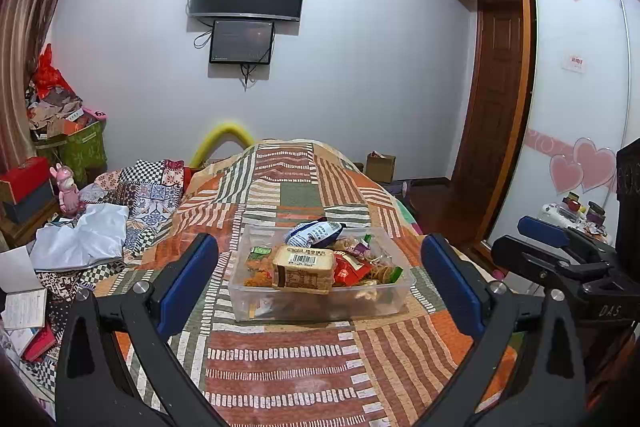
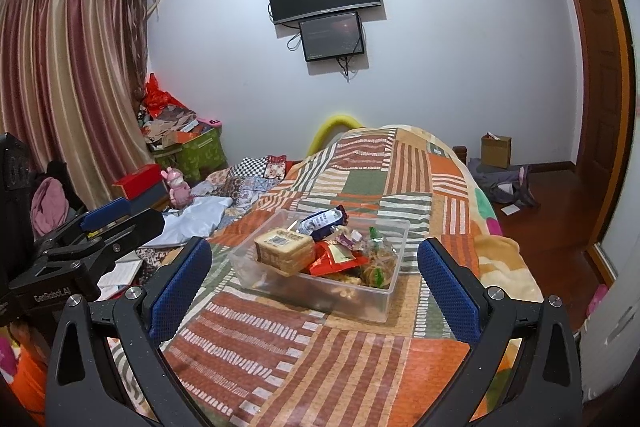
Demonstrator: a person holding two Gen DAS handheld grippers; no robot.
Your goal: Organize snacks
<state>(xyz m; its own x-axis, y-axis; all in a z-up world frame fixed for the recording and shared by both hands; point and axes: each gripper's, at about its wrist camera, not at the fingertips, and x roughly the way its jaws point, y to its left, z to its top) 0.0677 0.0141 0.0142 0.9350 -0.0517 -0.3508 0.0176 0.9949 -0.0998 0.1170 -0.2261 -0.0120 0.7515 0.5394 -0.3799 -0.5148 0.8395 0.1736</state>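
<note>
A clear plastic box [image 1: 240, 301] [image 2: 390, 301] sits on the patchwork bedspread, heaped with snack packs. On top lie a tan cracker pack with a barcode [image 1: 304, 269] [image 2: 285, 251], a blue and white bag [image 1: 316, 231] [image 2: 324, 221] and a red packet [image 1: 347, 271] [image 2: 338, 255]. My left gripper [image 1: 320, 279] is open and empty, just short of the box. My right gripper [image 2: 314, 283] is open and empty, near the box's front. Each gripper shows at the edge of the other's view: the right [image 1: 560, 251], the left [image 2: 92, 239].
The striped bedspread [image 1: 288, 359] [image 2: 304, 355] fills the foreground. White cloth [image 1: 84, 239] and a patterned quilt [image 1: 148, 195] lie to the left. A pink toy [image 1: 68, 189], red box [image 1: 24, 177] and piled boxes [image 1: 68, 131] stand at the left. A wardrobe [image 1: 572, 99] is at right.
</note>
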